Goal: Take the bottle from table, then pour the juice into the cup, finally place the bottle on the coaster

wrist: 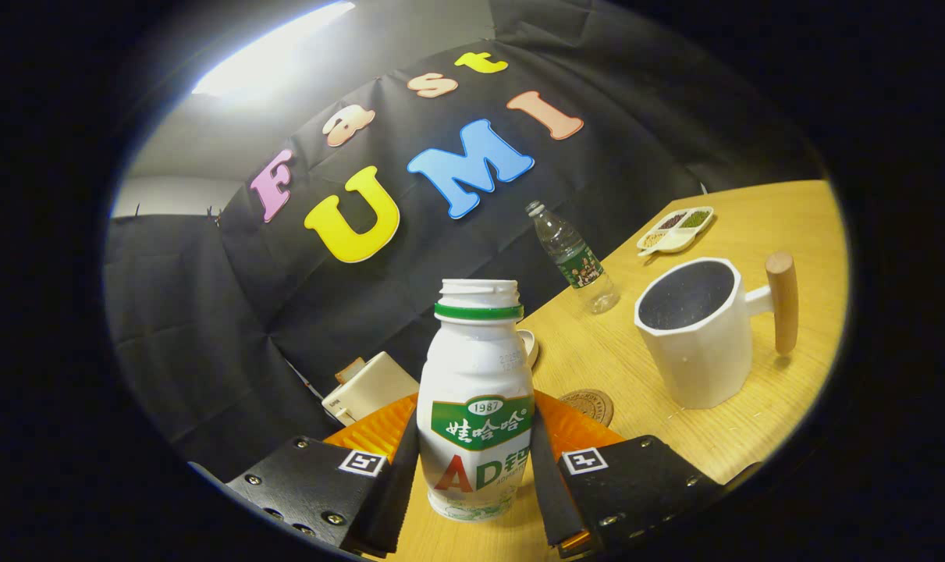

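black cloth wall (207,343) hung behind, creased and folded, draped in panels round the back of the booth. above it a pale grey ceiling (207,148) with a long bright light strip (269,55) glaring white. light wooden bench (753,226) running along the foot of the cloth, grain showing, lit warm yellow. clear plastic water bottle (572,256) standing at the far edge, right against the cloth. small divided tray (674,230) of seeds further along, well apart from it. cream-coloured box (369,387) lying tilted near the cloth. small white dish (528,346) partly hidden nearby. soft shadows under everything on the wood.
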Tool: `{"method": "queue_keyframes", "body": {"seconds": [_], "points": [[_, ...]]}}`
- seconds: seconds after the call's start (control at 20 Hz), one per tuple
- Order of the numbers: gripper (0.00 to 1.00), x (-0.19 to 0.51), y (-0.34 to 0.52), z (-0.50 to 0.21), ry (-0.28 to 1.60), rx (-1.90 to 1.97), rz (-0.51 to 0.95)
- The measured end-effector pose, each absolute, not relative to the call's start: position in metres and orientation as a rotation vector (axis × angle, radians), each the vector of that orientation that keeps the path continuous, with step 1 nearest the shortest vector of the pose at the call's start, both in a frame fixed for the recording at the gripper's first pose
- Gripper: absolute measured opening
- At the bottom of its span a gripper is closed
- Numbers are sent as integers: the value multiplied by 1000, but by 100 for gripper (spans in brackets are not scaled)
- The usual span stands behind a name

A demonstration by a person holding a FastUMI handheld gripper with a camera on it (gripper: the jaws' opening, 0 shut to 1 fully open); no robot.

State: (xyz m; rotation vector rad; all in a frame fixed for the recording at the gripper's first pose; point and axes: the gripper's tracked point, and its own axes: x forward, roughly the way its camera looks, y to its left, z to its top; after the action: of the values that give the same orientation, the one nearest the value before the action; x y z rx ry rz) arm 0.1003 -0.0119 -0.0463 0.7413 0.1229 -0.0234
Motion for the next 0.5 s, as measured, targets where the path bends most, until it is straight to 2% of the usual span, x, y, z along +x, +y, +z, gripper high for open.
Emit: {"method": "queue_keyframes", "body": {"seconds": [0.5], "points": [[67, 104, -26, -44, 75, 983, -3]]}}
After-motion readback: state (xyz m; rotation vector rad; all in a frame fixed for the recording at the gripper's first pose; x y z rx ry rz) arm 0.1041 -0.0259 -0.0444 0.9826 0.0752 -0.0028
